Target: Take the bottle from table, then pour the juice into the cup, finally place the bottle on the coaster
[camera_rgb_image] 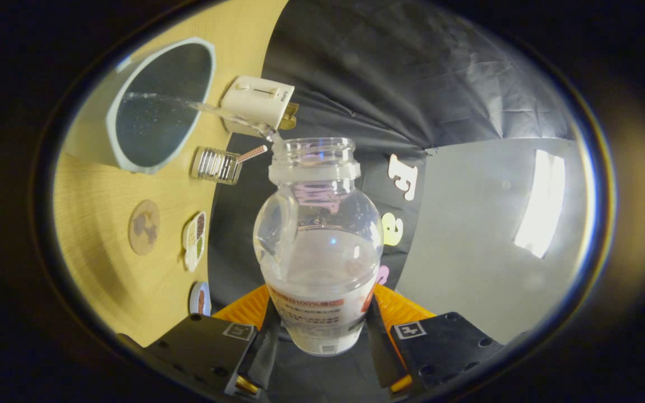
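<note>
- Clear plastic bottle, uncapped, sits between the fingers of the gripper; both fingers press on its labelled lower body, so the jaws are closed to the bottle's width.
- Bottle is tipped toward the wooden table; pale liquid fills roughly its lower half.
- Thin clear stream leaves the bottle mouth and runs toward ten o'clock into the cup.
- Cup: pale rim, dark inside, standing on the table well beyond the fingers, at about ten o'clock from the bottle mouth.
- White toaster stands at eleven o'clock from the mouth, just beside the stream's path; stream passes in front of it.
- Small clear ribbed holder with a striped stick lies just at nine o'clock of the bottle neck, below the stream.
- Round brown coaster lies on the table at nine o'clock of the bottle body, apart from the cup and bare.
- Small oval dish with compartments sits between coaster and bottle; a second small dish lies nearer the left finger.
- Black cloth wall stands behind the bottle; a grey panel with a bright patch is at three o'clock.
</note>
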Motion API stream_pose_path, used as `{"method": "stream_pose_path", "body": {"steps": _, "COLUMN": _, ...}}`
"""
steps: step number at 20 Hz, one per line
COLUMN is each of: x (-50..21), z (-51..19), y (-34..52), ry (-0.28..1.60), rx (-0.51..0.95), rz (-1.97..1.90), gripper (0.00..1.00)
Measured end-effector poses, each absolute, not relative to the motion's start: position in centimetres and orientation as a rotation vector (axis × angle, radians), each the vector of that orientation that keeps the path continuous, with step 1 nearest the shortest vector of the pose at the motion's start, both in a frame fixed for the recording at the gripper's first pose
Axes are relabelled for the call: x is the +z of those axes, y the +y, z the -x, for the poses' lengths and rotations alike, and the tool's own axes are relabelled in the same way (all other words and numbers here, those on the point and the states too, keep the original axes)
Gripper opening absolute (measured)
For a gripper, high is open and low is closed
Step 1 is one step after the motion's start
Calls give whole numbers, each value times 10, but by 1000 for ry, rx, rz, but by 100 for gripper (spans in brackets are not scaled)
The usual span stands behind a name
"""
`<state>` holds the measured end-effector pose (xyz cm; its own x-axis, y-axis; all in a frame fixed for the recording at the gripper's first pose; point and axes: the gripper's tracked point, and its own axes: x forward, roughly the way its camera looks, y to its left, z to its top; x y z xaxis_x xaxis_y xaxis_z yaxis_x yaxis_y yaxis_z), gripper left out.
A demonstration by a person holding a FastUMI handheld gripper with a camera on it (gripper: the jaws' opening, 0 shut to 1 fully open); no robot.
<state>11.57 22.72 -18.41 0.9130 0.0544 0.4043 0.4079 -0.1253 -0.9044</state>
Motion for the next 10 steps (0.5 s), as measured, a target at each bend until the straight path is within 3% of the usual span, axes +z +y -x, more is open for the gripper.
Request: {"method": "stream_pose_path", "body": {"steps": 10, "x": -175, "z": -113, "y": 233, "ry": -376, "rx": -325, "rz": 1711, "gripper": 75}}
